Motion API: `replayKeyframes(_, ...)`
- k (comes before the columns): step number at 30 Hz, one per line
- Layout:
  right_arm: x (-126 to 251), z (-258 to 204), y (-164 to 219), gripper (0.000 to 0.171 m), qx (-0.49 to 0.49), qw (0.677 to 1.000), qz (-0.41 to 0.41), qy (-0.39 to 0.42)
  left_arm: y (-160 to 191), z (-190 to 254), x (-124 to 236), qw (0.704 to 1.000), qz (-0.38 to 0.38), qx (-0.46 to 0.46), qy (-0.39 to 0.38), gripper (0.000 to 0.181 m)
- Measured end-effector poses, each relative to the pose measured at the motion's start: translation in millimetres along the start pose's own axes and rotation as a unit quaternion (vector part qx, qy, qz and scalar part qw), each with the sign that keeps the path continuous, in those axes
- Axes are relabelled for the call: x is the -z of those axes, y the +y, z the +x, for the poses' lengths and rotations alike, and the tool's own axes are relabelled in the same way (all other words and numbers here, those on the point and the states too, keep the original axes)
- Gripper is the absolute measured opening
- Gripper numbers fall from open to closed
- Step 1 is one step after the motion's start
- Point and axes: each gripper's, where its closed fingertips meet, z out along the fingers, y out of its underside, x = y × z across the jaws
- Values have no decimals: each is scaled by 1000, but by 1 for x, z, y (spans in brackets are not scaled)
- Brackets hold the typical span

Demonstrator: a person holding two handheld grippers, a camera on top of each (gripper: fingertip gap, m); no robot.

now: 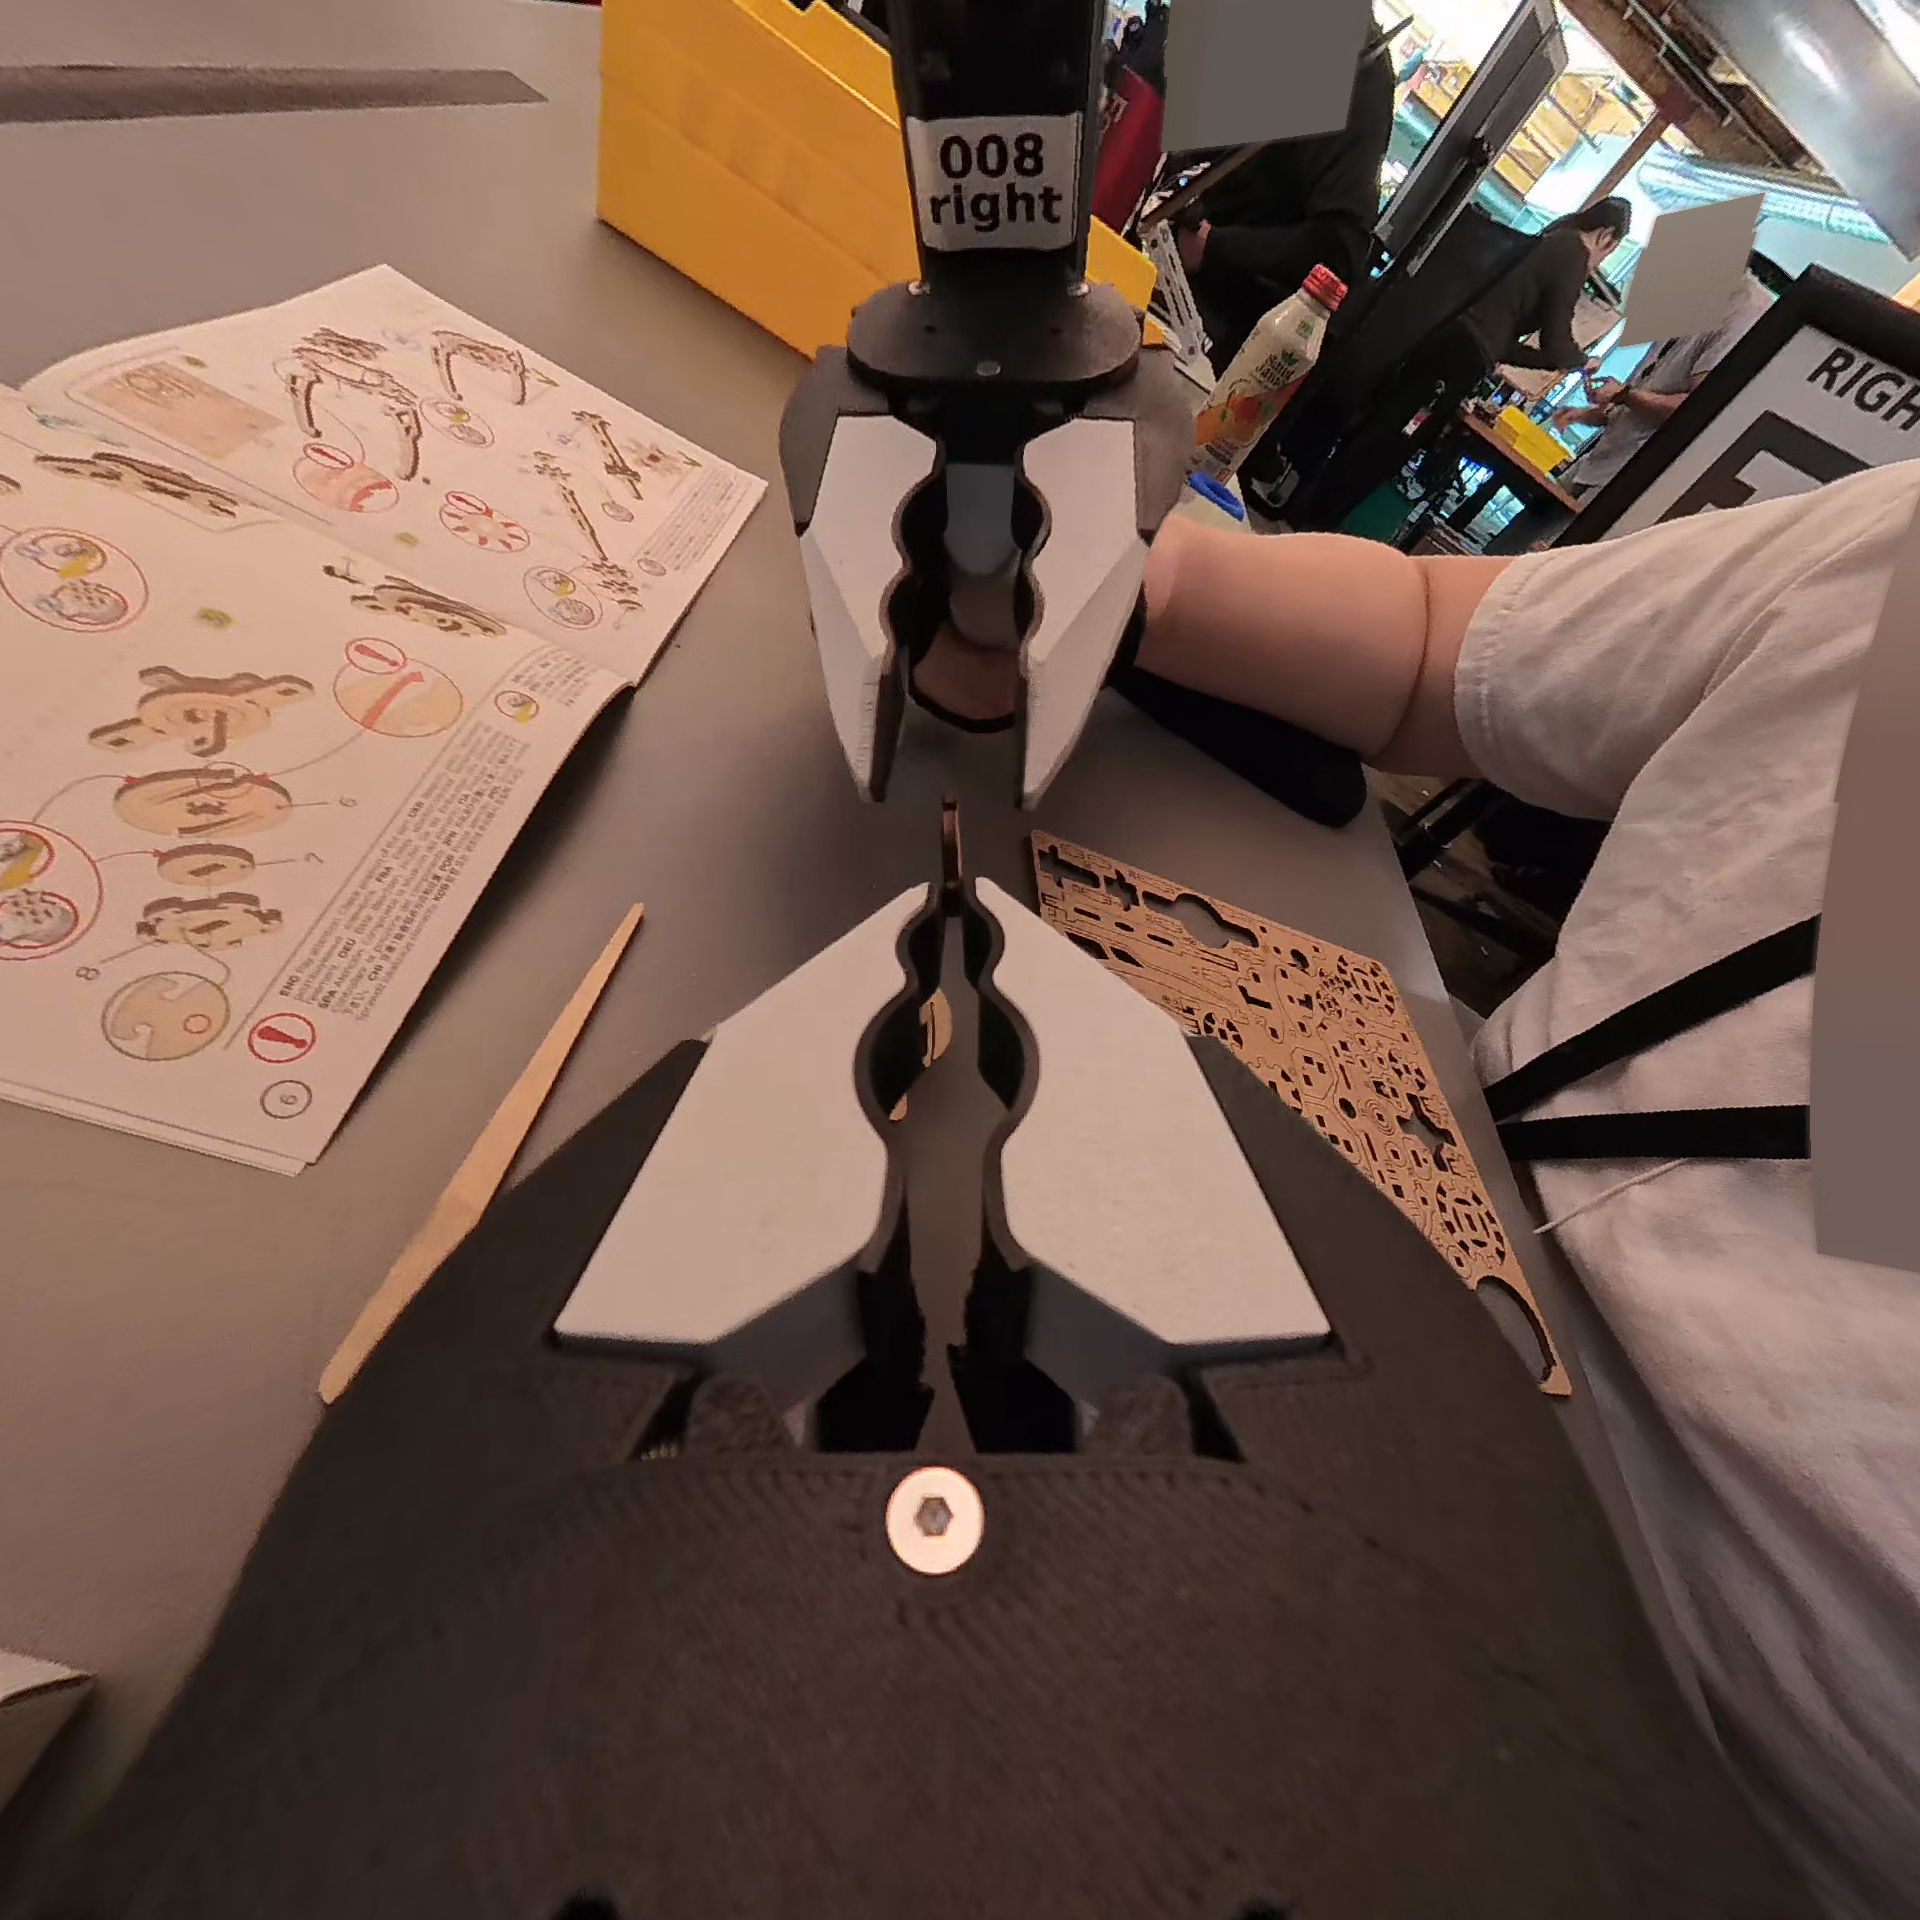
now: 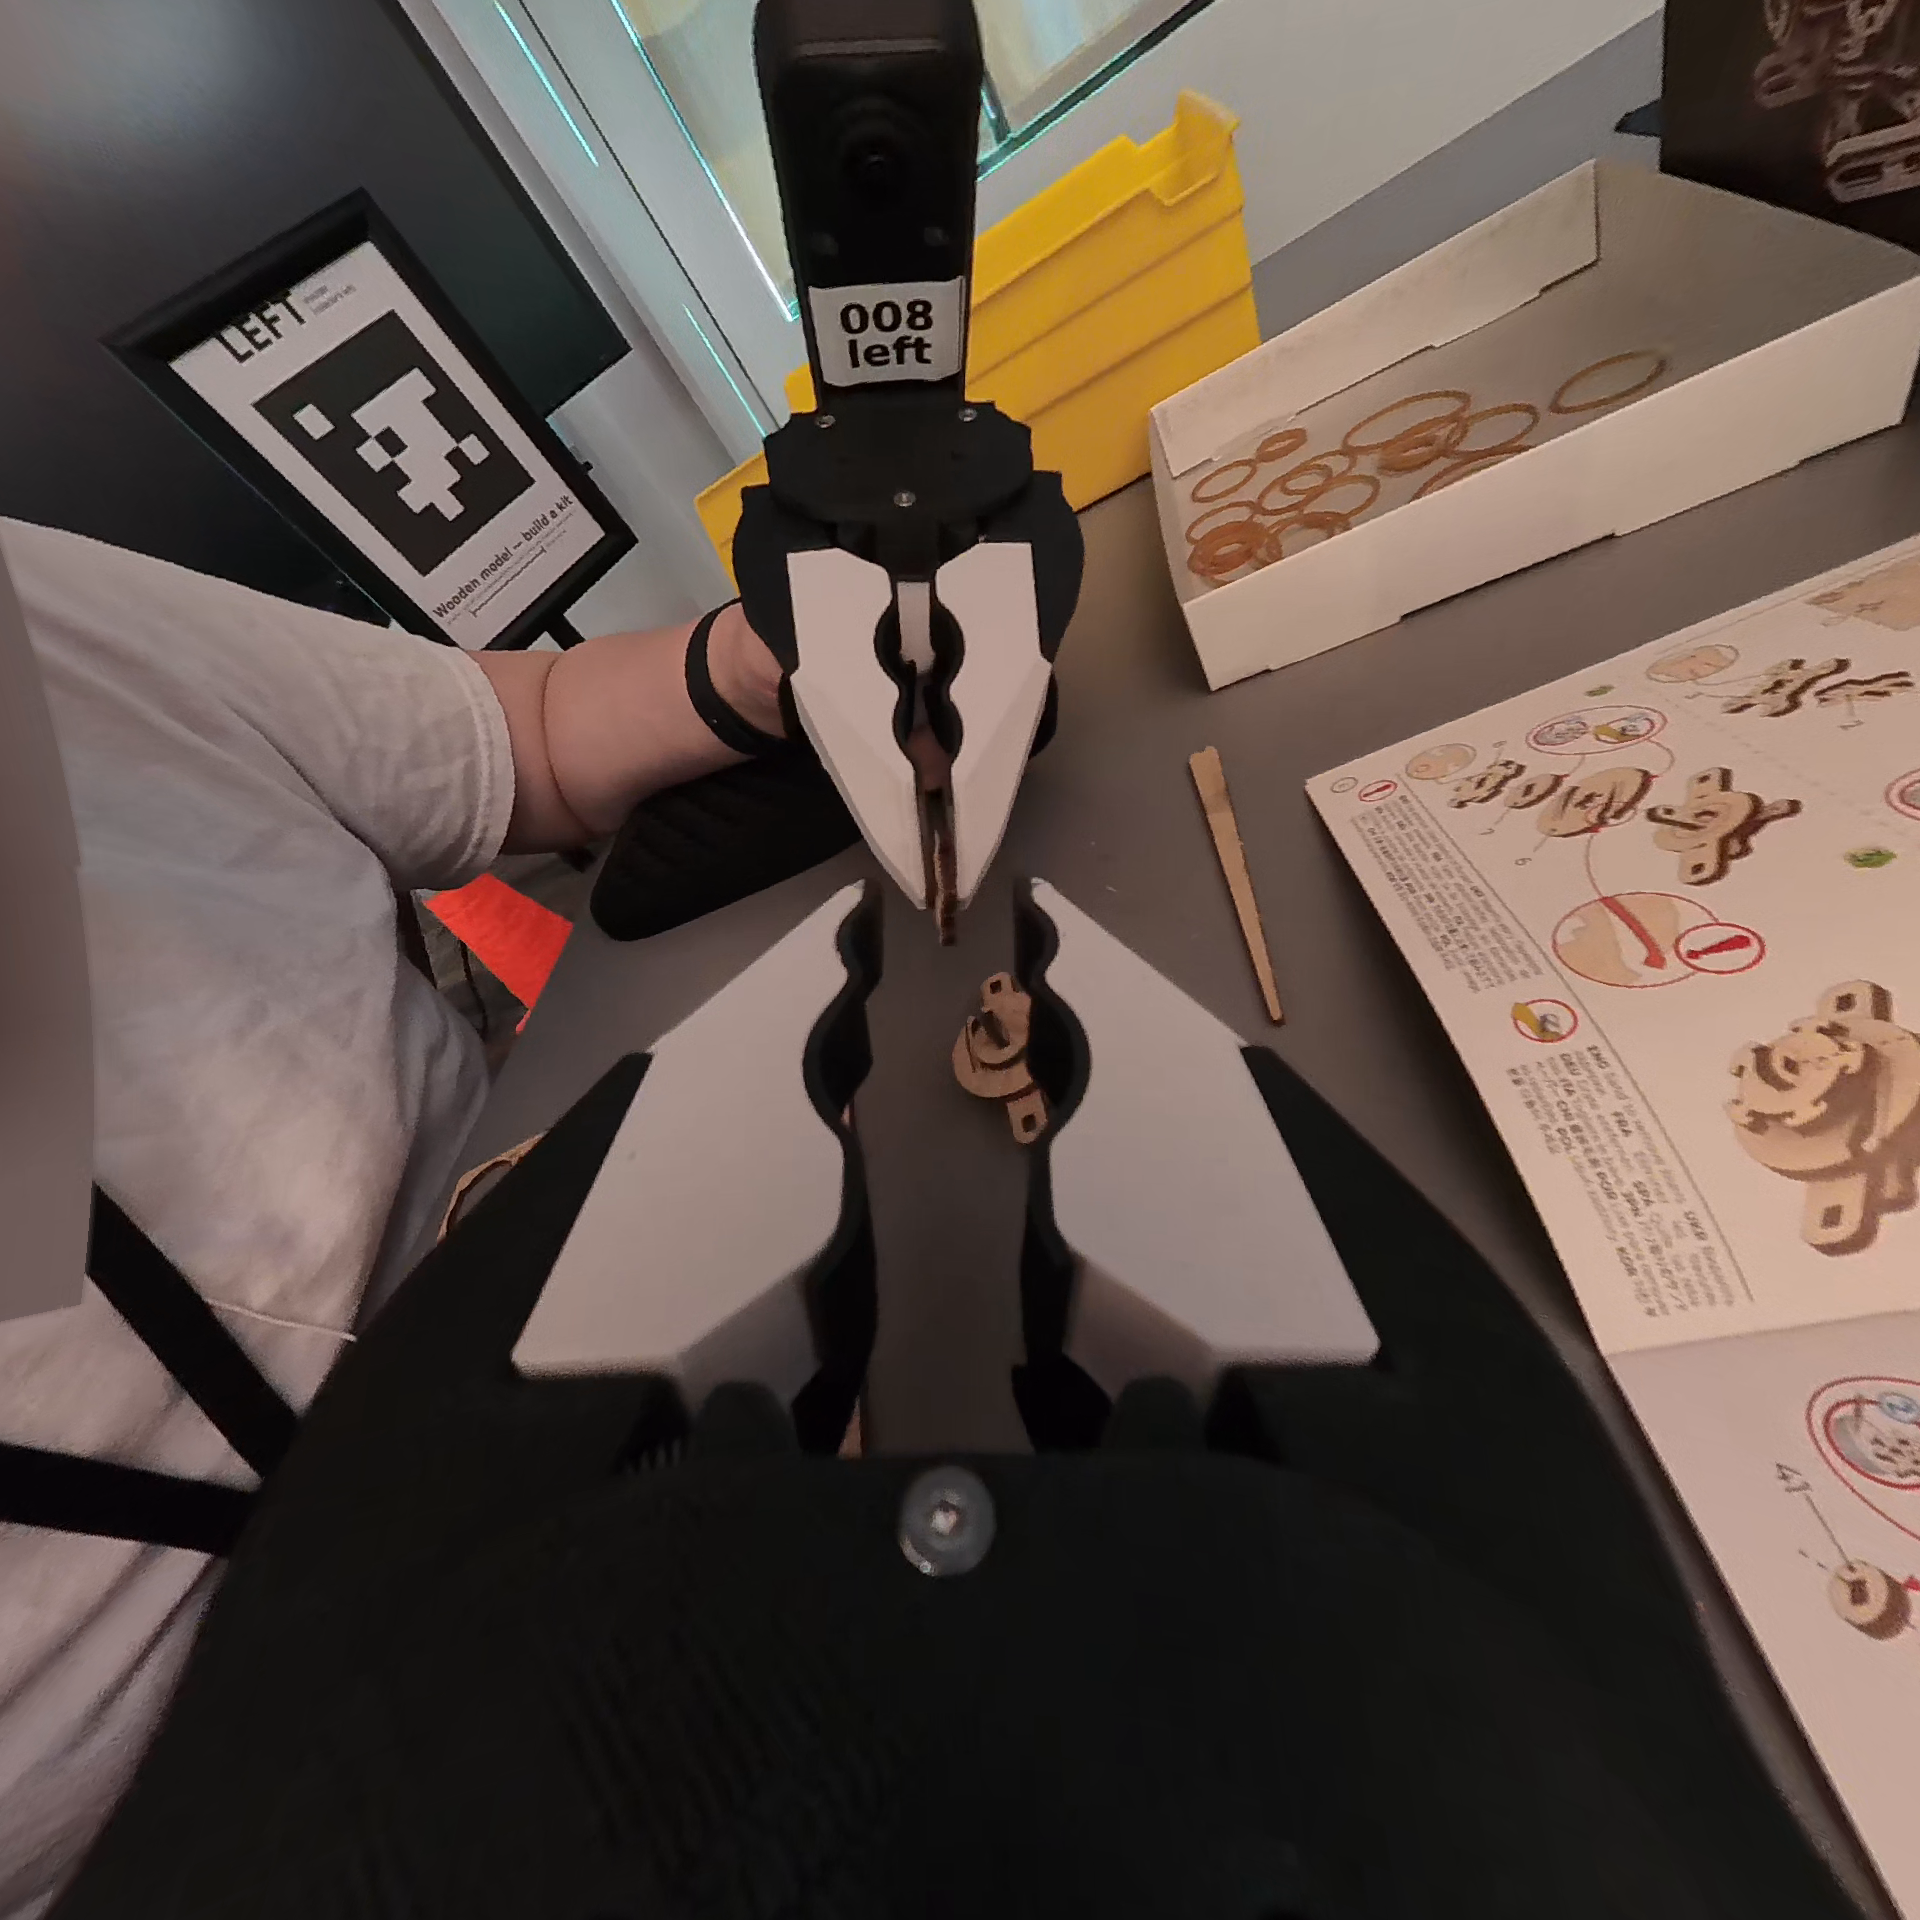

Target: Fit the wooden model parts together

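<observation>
Above the grey table [image 1: 260,187], the left gripper [image 1: 950,904] clenches a thin wooden piece [image 1: 948,847] edge-on; facing it, the right gripper [image 2: 945,894] is spread wide, released, over a small wooden assembly [image 2: 992,1055] lying near the table's front edge.

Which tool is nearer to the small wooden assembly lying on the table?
Right. The small wooden assembly lies between the open right tool fingers; the left tool, holding a flat wooden piece, is just beyond it.
</observation>
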Motion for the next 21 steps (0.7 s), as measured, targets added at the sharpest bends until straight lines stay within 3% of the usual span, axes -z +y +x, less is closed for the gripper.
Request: replayKeyframes(21, -3, -6, 7, 3, -44, 998, -16, -37, 3, 4, -3, 1000, -11, -10, 7, 1)
